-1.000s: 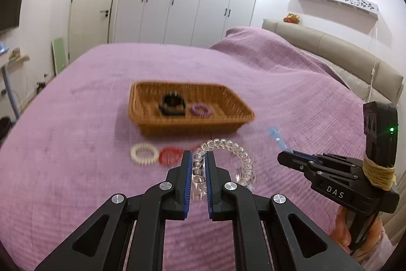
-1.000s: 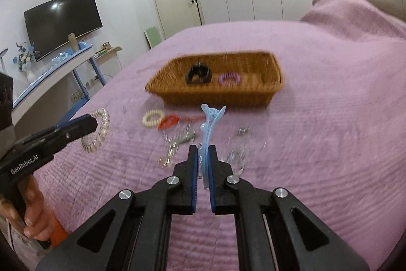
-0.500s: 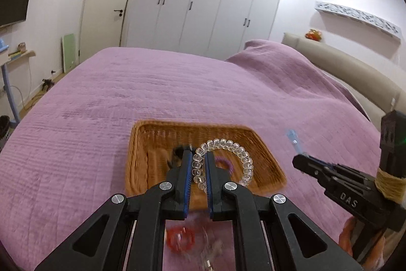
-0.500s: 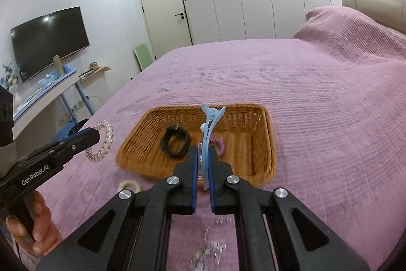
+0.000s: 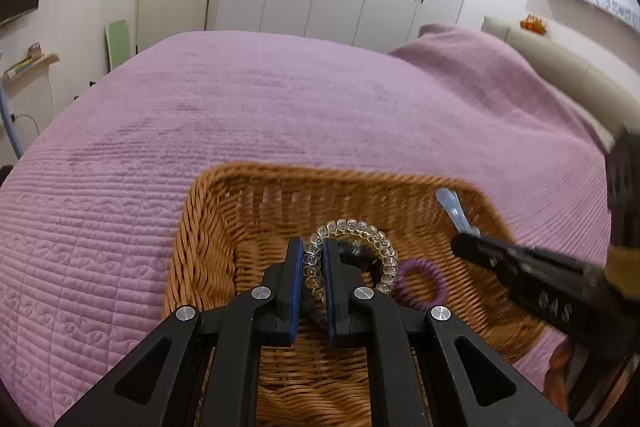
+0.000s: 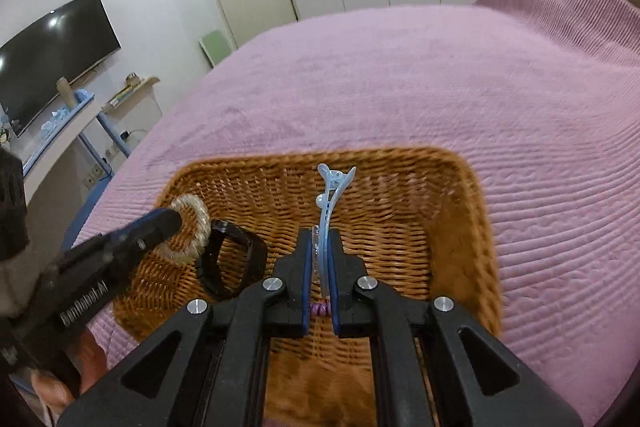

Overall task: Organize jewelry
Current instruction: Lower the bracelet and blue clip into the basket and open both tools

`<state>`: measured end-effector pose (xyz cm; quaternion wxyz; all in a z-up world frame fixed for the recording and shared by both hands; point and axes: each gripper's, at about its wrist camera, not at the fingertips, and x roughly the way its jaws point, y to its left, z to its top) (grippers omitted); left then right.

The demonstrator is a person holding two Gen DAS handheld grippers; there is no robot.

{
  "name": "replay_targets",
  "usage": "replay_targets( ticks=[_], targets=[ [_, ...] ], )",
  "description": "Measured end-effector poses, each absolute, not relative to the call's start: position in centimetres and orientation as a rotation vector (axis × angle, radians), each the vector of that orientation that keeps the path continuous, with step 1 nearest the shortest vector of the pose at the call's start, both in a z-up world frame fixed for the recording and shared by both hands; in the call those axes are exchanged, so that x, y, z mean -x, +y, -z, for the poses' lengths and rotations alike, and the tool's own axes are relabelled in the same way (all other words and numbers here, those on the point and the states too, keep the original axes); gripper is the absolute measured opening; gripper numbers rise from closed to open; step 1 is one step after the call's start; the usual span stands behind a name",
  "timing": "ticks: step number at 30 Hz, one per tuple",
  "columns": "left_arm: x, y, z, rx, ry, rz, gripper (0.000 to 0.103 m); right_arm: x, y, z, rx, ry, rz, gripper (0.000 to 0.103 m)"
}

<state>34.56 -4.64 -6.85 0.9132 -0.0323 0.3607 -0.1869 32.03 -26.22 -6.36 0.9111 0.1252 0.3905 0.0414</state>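
left wrist view, reading from the left: purple bedspread (image 5: 120, 211), then the wicker basket (image 5: 200, 227) with my left gripper (image 5: 311, 259) over its floor. its jaws are nearly closed and pinch one side of the clear coil bracelet (image 5: 360, 231), whose loop arcs out to the right above a purple coil tie (image 5: 424, 283) lying on the weave. further right my right gripper (image 5: 464, 243) reaches in over the basket's right half with a pale blue hair clip (image 5: 452, 207) sticking out of its tip.

right wrist view, left to right: the left gripper (image 6: 172, 221) comes in from the left edge with the bracelet (image 6: 192, 231) hanging at its tip over the basket (image 6: 472, 211), just above a black clip (image 6: 232, 259) resting on the basket floor. in the centre the right gripper (image 6: 322, 255) is fully closed on the blue hair clip (image 6: 330, 195), which points forward, its forked end over the far half of the basket; a bit of the purple tie (image 6: 320, 308) shows under the jaws.

i judge this as the drop-off step: both pieces are carried over the basket, neither set down. next i'd lower each a little toward bare weave, clear of the black clip and purple tie, then spread the jaws and let the bracelet slip off the pads without snagging.
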Motion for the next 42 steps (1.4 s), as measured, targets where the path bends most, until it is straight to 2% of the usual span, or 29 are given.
replay_targets(
  ticks=[7,19,20,21,22,23,24,29,34,38,42],
  targets=[
    [-34.1,-5.1,8.4,0.027,0.749,0.387,0.01,-34.3,-25.8,9.0,-0.254,0.887,-0.041,0.009],
    [-33.5,-5.0,8.7,0.044,0.738,0.385,0.011,-34.4,-25.3,9.5,-0.242,0.9,-0.038,0.012],
    [-33.4,-4.9,8.7,0.051,0.741,0.387,0.013,-34.2,-25.3,9.3,-0.249,0.897,-0.048,0.016],
    [-33.3,-4.8,8.5,0.059,0.743,0.393,0.021,-34.1,-25.2,9.3,-0.253,0.896,-0.052,0.021],
    [-33.1,-4.6,8.3,0.069,0.739,0.402,0.033,-33.9,-25.2,9.1,-0.26,0.893,-0.057,0.034],
    [-32.7,-4.4,8.0,0.077,0.726,0.405,0.04,-33.5,-25.3,8.8,-0.274,0.883,-0.065,0.04],
    [-32.3,-4.3,7.7,0.082,0.715,0.407,0.048,-33.2,-25.5,8.5,-0.281,0.875,-0.069,0.04],
    [-28.9,-2.7,4.5,0.121,0.643,0.451,0.049,-30.1,-25.7,6.2,-0.275,0.84,-0.086,0.04],
    [-23.8,-1.4,1.0,0.12,0.588,0.491,0.054,-24.7,-25.6,3.1,-0.243,0.786,-0.096,0.041],
    [-19.3,-0.1,-1.6,0.094,0.527,0.505,0.056,-19.6,-25.1,0.3,-0.217,0.737,-0.104,0.051],
    [-14.9,1.5,-3.6,0.096,0.467,0.52,0.064,-14.8,-24.3,-1.6,-0.19,0.689,-0.101,0.061]
  ],
)
